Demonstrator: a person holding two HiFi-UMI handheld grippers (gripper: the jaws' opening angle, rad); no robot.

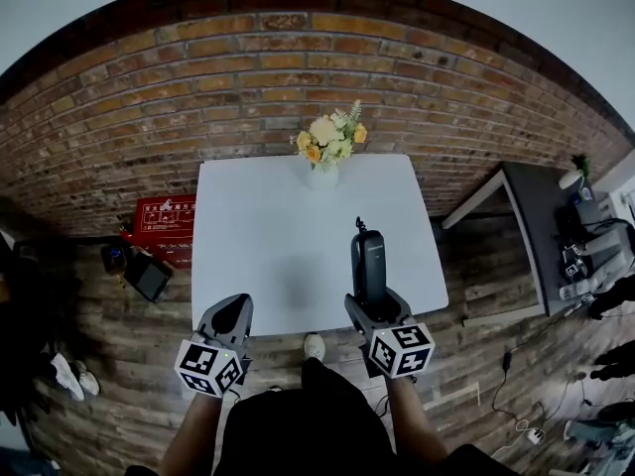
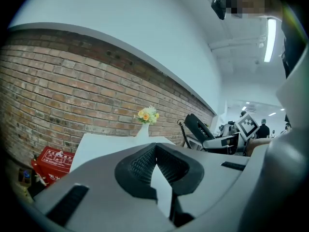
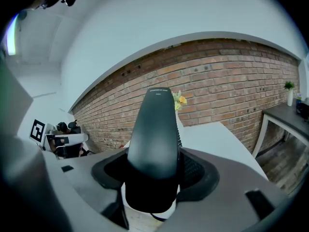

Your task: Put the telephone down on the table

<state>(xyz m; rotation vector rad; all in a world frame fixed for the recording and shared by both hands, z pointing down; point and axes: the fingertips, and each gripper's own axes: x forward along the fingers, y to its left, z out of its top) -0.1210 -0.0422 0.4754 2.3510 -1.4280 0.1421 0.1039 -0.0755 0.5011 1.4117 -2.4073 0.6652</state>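
A black telephone handset (image 1: 369,258) stands up between the jaws of my right gripper (image 1: 375,303), over the near right part of the white table (image 1: 268,226). In the right gripper view the handset (image 3: 154,129) fills the gap of the gripper (image 3: 153,170), and both pads press on its sides. Its coiled cord shows behind it. My left gripper (image 1: 232,312) hovers at the table's near left edge, shut and empty. In the left gripper view its pads (image 2: 145,163) meet at the tip, and the handset (image 2: 198,127) appears off to the right.
A white vase of yellow flowers (image 1: 327,152) stands at the table's far edge, against the brick wall. A red box (image 1: 164,221) and a black object (image 1: 149,276) lie on the floor to the left. A grey desk (image 1: 541,206) stands at the right.
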